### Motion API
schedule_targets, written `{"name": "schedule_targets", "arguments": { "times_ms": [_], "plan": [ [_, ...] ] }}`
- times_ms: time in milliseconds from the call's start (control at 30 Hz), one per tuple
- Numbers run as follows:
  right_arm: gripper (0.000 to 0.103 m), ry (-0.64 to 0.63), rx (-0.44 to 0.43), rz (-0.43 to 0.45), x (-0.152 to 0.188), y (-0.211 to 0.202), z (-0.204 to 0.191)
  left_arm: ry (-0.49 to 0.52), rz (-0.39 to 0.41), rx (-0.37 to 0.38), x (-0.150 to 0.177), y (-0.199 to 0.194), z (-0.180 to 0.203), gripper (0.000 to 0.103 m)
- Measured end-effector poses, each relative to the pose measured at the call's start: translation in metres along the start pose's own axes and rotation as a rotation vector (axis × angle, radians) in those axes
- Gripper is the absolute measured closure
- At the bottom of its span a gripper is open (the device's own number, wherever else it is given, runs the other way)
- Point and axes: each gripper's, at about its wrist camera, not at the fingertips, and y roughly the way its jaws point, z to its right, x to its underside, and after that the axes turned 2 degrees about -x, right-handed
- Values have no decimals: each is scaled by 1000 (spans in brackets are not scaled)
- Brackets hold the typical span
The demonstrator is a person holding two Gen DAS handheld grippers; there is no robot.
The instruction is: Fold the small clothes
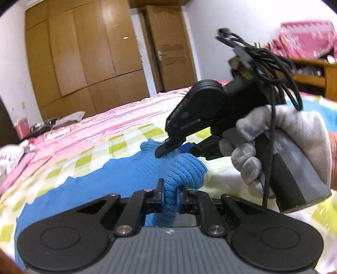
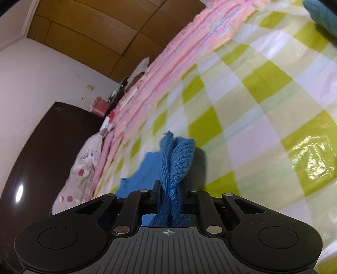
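Note:
A blue knit garment [image 1: 94,185] lies on a bed with a green-and-white checked cover [image 1: 126,139]. My left gripper [image 1: 170,192] is shut on a bunched fold of it, lifted off the cover. In the same view my right gripper [image 1: 177,148], held by a white-gloved hand [image 1: 284,130], bites the garment's far edge. In the right wrist view the right gripper [image 2: 170,196] is shut on a twisted bunch of the blue garment [image 2: 179,156], which fills the gap between its fingers. The rest of the garment trails down to the left.
A pink striped blanket [image 1: 105,120] borders the checked cover [image 2: 252,105]. Behind stand a wooden wardrobe [image 1: 84,52] and a door [image 1: 168,46]. A dark cabinet [image 2: 42,147] and a printed bag [image 2: 84,164] sit at the bed's left end. A teal cloth [image 2: 322,12] lies farther off.

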Motion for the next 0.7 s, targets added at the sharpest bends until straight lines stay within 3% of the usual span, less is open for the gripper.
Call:
{"name": "schedule_targets", "arguments": {
  "times_ms": [300, 700],
  "plan": [
    [88, -88, -39, 22, 5, 3, -74, -181, 28, -30, 0, -35, -55, 86],
    [89, -223, -69, -39, 41, 59, -171, -338, 40, -118, 25, -76, -132, 86]
  ]
}}
